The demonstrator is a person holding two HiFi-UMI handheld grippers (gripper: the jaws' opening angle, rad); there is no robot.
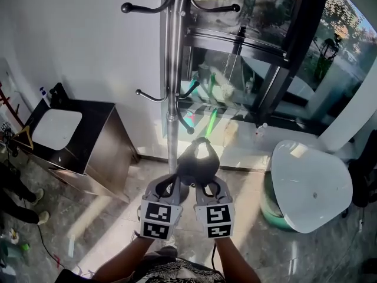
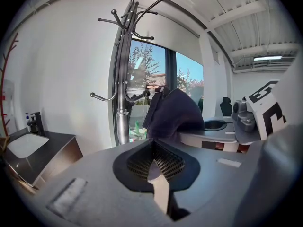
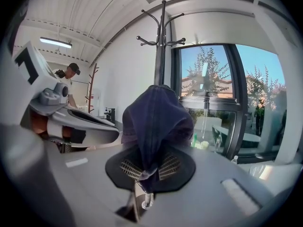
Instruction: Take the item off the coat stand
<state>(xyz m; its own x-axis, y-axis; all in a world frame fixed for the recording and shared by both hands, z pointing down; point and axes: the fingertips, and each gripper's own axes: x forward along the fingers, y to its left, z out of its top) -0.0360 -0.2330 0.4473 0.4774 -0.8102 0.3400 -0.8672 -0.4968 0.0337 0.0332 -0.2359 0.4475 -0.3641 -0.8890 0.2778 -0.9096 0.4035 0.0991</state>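
My right gripper (image 1: 207, 186) (image 3: 147, 170) is shut on a fold of a dark navy cap (image 1: 197, 161) (image 3: 156, 119). The cap hangs free of the hooks, just in front of the chrome coat stand (image 1: 171, 69) (image 3: 162, 46). The stand's pole (image 2: 122, 103) rises to the left of the cap (image 2: 173, 112) in the left gripper view. My left gripper (image 1: 178, 183) (image 2: 154, 163) sits close beside the right one, its ribbed pads (image 2: 165, 162) pressed together with nothing between them. The hooks I can see on the stand carry nothing.
A black cabinet (image 1: 88, 149) with a white basin stands left of the stand. A white round table (image 1: 312, 184) is at the right. A glass window wall (image 1: 265, 52) runs behind the stand. A person (image 3: 71, 74) stands far left in the right gripper view.
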